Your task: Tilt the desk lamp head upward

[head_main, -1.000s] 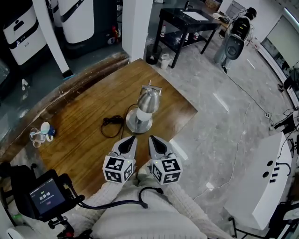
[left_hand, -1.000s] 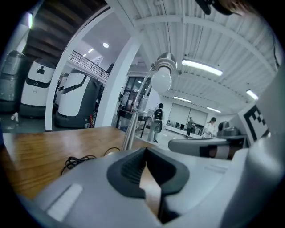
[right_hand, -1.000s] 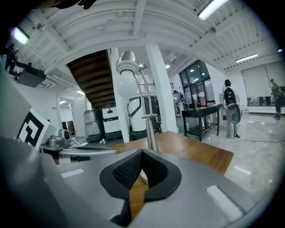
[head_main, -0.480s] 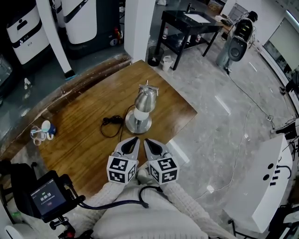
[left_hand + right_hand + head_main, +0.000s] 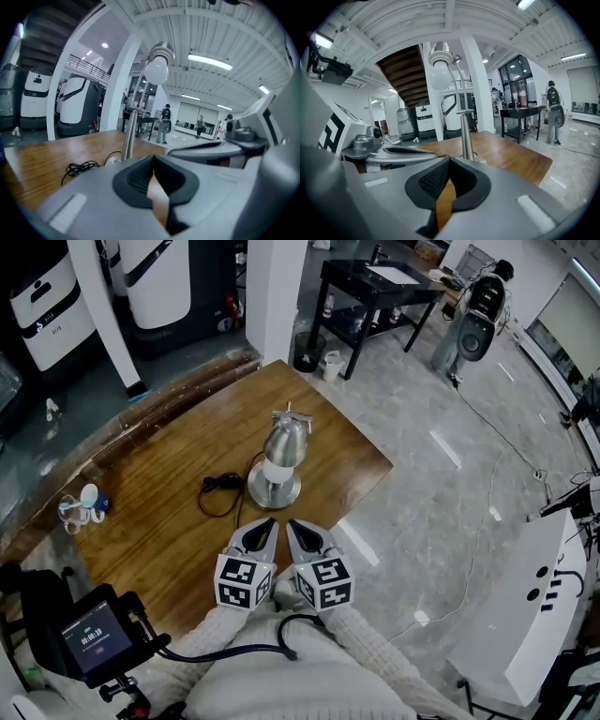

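Observation:
A silver desk lamp (image 5: pixel 277 457) stands on the wooden table (image 5: pixel 169 512), its metal shade and white bulb (image 5: pixel 156 71) facing down over a round base (image 5: pixel 273 491). The bulb (image 5: pixel 440 78) and the upright pole (image 5: pixel 465 133) also show in the right gripper view. My left gripper (image 5: pixel 265 524) and right gripper (image 5: pixel 292 526) sit side by side near the table's front edge, just short of the lamp base. Both are shut with nothing between the jaws, and neither touches the lamp.
The lamp's black cord (image 5: pixel 219 486) lies coiled to the left of the base. A small clutter of blue and white items (image 5: pixel 82 504) sits at the table's left edge. A black side table (image 5: pixel 375 287) and a speaker-like device (image 5: pixel 473 320) stand on the grey floor beyond.
Both grippers have edged slightly to the left and stayed shut. The lamp looks unchanged on the table.

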`<state>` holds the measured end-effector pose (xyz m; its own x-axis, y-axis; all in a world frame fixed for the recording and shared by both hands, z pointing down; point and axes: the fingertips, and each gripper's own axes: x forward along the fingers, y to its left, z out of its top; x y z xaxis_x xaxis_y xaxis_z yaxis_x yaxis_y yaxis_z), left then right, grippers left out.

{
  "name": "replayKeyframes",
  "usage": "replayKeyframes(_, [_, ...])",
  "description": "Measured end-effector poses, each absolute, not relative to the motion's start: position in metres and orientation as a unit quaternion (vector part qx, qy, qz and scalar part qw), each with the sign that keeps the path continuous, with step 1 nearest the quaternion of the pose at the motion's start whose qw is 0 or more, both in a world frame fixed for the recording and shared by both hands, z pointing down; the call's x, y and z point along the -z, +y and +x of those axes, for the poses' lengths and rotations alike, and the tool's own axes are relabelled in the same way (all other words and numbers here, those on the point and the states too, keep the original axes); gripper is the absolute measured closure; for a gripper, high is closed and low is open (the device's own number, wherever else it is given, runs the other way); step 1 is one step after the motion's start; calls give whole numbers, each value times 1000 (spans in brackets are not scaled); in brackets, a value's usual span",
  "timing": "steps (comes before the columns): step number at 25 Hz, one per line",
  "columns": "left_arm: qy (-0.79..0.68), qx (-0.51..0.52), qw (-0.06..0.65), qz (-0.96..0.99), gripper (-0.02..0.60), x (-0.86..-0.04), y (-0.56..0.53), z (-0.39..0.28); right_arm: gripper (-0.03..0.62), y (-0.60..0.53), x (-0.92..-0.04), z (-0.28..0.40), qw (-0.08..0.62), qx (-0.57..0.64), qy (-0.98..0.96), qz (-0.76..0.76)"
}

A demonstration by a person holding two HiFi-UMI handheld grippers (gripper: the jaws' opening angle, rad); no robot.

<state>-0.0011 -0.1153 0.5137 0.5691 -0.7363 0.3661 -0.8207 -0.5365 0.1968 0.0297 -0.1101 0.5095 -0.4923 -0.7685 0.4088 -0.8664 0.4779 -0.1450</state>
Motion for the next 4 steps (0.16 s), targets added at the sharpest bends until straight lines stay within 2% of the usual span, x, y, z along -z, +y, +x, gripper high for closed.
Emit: replayKeyframes(4, [-444,-123,178,869,573,-515,-118,-1,597,-107,-512,25,148,-175,-855,465])
